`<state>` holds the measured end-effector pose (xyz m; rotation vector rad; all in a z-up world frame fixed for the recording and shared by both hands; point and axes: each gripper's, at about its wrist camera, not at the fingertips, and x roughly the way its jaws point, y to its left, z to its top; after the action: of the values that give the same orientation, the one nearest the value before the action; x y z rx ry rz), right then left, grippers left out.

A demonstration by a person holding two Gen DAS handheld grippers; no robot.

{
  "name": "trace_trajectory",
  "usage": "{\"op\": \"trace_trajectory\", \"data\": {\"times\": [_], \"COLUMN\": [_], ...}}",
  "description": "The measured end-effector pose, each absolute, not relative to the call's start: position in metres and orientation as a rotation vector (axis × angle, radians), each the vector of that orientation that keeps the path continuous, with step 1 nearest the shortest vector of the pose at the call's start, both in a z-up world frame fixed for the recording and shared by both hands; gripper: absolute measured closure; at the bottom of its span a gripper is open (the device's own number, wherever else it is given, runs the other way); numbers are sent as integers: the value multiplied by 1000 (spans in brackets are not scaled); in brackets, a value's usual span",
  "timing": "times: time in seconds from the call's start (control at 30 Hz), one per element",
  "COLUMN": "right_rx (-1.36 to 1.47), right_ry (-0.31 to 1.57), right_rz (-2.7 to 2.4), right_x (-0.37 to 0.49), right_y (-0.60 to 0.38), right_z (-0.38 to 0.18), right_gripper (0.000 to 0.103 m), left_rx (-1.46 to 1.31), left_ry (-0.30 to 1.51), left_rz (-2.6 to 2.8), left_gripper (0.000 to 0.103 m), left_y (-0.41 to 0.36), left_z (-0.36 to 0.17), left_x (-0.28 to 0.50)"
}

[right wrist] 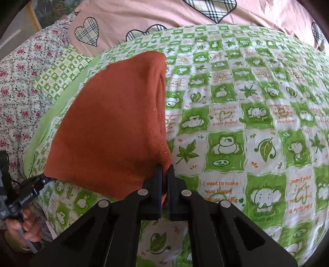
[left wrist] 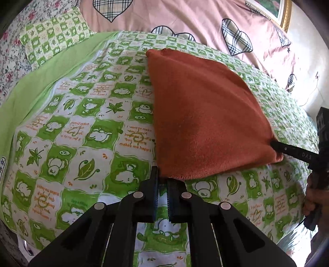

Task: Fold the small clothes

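Left gripper (left wrist: 162, 176): pitched down toward the bed, jaws closed onto the near left corner of the cloth (left wrist: 205, 115). Only a thin fold of fabric sits between the pads.

Right gripper (right wrist: 164, 172): same downward pitch, jaws pinched on the near right corner of the cloth (right wrist: 111, 127); a bit of orange hem shows between the fingers below the tips.

In the left wrist view the right gripper (left wrist: 276, 146) comes in from the right edge, its black finger reaching the cloth's corner. Letters "DAS" are readable on that finger. A hand (left wrist: 311, 203) wraps the handle below it.

In the right wrist view the left gripper (right wrist: 44, 180) enters from the lower left, tip at the opposite corner. White label on its body reads "GenRobot AI". A hand (right wrist: 20, 228) grips its handle.

Cloth: rust-orange knit, folded, lying on the bedsheet (left wrist: 86, 127) with both near corners held. The right long edge shows stacked layers.

Bedsheet: green and white checks with animals and leaves. Orange print reads "I want to make you happy" and "makes me happy". A pink quilt (left wrist: 185, 18) with plaid hearts lies behind.
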<state>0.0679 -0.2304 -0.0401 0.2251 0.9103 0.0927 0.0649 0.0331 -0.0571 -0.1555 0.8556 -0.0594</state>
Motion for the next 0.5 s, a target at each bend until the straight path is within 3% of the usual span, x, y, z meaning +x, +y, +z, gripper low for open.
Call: {"op": "trace_trajectory", "data": {"times": [0.17,0.33,0.5], "right_rx": [252,338,368], "right_ry": [927,860,750], "right_rz": [93,69,124], "right_x": [69,52,67], "right_y": [-233,-245,-238], "right_z": [-41,-15,24], "right_gripper": [98,89,89], "left_rx": [-135,-165,-204], "left_ry": [887,846,763], "left_rz": [-131,-245,-308], "left_gripper": [98,97,88], "left_y": [36,53,54], "left_z": [-53,-27,3], "left_x": [57,38,50]}}
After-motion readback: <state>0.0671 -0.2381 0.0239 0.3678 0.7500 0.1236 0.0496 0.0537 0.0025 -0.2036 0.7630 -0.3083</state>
